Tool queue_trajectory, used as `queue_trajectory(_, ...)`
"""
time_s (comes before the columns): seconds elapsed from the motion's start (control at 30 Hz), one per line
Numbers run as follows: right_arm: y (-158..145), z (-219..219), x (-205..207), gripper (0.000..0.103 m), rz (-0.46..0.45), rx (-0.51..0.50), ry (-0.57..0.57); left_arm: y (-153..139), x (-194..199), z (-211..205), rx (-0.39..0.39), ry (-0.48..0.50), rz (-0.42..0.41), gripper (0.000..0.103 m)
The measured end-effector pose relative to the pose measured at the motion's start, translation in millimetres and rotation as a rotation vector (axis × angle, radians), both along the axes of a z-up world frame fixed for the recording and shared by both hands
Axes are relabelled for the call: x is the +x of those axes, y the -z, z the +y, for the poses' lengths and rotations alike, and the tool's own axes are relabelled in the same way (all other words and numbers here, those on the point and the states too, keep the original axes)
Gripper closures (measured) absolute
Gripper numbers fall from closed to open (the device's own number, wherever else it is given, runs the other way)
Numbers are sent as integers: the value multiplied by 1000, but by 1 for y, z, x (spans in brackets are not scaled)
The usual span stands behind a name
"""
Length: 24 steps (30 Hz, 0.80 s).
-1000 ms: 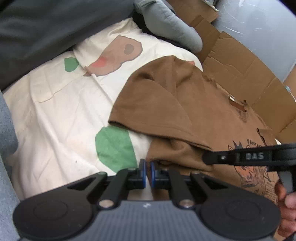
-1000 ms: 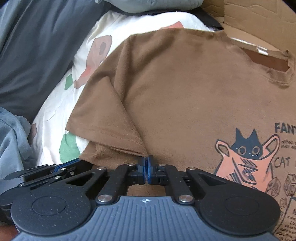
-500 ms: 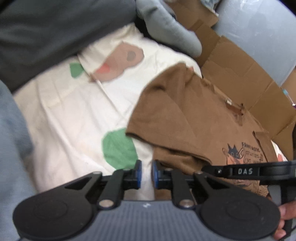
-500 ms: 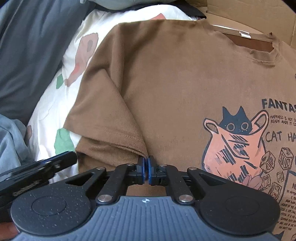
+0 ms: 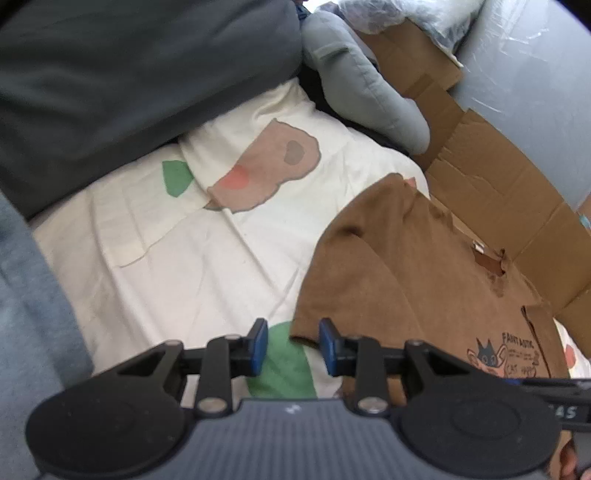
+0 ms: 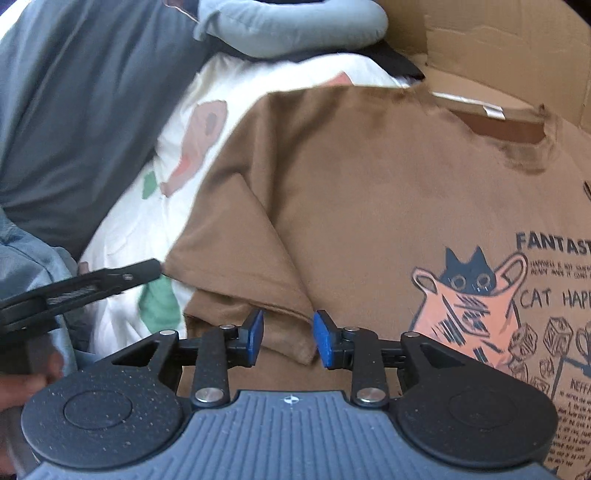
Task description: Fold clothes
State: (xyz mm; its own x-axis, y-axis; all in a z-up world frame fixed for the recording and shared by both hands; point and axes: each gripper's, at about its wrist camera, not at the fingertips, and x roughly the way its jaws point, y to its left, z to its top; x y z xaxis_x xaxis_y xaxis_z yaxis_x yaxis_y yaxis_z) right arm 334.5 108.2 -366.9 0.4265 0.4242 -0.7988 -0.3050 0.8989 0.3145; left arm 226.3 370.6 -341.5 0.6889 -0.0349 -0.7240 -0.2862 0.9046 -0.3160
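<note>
Both tools have let go. On the left tool [image 5: 290, 341] the blue pads [image 5: 259, 340] stand apart, having just been opening, with only the sleeve's hem corner and a green patch of the sheet showing in the gap below them; neither pad presses on cloth. The right tool [image 6: 288, 339] has likewise just been opening, and its parted pads [image 6: 255, 336] straddle the folded sleeve's corner without pinching it.

The brown T-shirt [image 6: 369, 192] lies print-up on the cream bed sheet [image 5: 192, 266], its left sleeve folded in over the chest, its cat print toward the right, its collar against the flattened cardboard [image 5: 498, 177] at the far edge.

Around it: a dark grey blanket [image 5: 129, 81] is heaped along the far left, a pale grey-blue cushion [image 6: 291, 26] sits beyond the shirt's shoulder, and more grey-blue cloth [image 5: 29, 314] bunches at the near left edge. In the right wrist view the left tool's black arm [image 6: 96, 282] reaches in from the left, just beside the sleeve's outer edge, with part of a hand [image 6: 26, 380] behind it.
</note>
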Motion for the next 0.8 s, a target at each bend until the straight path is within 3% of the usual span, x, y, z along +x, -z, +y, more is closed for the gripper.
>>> queue_trajectory(0.17,-3,8,1,67,-51,20,-48,10,7,1,-35,-4,3,74)
queue_trajectory(0.23,-1,12,3,67,-64,34,-56,14,11,3,-53,-20,10,80)
queue_trajectory(0.3,2,17,5,67,-61,54,-59,14,14,5,-86,-25,12,94)
queue_trajectory(0.33,5,20,6,67,-57,66,-61,14,15,6,-101,-23,13,96)
queue_trajectory(0.47,7,34,12,67,-69,86,-104,5,13,11,-156,-48,8,99)
queue_trajectory(0.8,-6,67,18,53,-149,48,-248,-29,21,11,-278,-14,-39,99)
